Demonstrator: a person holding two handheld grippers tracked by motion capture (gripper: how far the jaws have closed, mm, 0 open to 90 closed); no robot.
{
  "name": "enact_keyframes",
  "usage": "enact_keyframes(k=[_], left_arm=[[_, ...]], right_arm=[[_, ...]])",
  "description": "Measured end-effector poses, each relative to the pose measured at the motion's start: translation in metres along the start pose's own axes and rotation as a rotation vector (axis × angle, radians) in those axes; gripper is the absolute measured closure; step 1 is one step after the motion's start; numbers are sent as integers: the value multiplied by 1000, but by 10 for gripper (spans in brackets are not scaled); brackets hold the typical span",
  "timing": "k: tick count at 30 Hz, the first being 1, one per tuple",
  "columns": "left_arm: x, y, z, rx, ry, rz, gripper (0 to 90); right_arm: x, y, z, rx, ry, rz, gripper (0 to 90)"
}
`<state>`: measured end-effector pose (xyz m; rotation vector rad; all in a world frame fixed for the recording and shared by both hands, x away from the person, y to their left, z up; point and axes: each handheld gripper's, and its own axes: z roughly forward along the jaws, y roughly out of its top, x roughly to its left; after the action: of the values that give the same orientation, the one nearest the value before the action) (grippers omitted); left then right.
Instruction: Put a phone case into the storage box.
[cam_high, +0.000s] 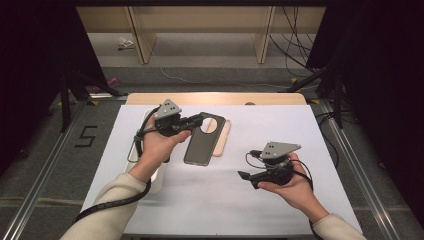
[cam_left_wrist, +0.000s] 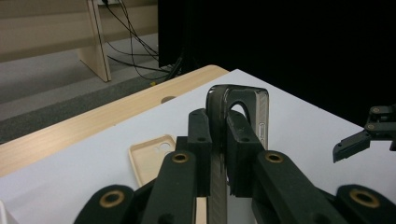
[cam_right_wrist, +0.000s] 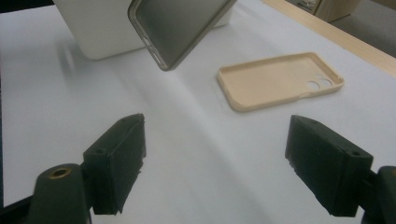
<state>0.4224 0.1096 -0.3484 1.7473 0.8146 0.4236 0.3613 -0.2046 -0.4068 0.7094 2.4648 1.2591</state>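
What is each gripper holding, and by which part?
Left gripper: dark phone case, pinched at its camera-hole end. Right gripper: open, holding nothing.

dark phone case (cam_right_wrist: 180, 28) cut off by the top edge in the right gripper view; its lower end hidden behind the black jaws in the left gripper view; beige case (cam_high: 223, 137) half covered by it in the high view; white tray (cam_high: 150, 180) mostly under the person's forearm

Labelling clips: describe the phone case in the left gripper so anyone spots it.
On the white table sheet, look left of centre, by the flat beige phone case. The dark grey phone case has a round camera cutout and is clamped in the left gripper, lifted.
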Motion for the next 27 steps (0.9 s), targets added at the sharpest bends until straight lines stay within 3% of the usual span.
enact_keyframes(k=[9,14,27], left_arm=[[5,5,-6,-30,15,19,816],[14,10,-14,-51,26,23,816],[31,20,-29,-89,55,33,816]], right_arm=[[-5,-5,-6,-18,-24,24,197],[-9,-10,-9,-21,-24,54,184],[-11,-15,-12,-26,-36,71,174]])
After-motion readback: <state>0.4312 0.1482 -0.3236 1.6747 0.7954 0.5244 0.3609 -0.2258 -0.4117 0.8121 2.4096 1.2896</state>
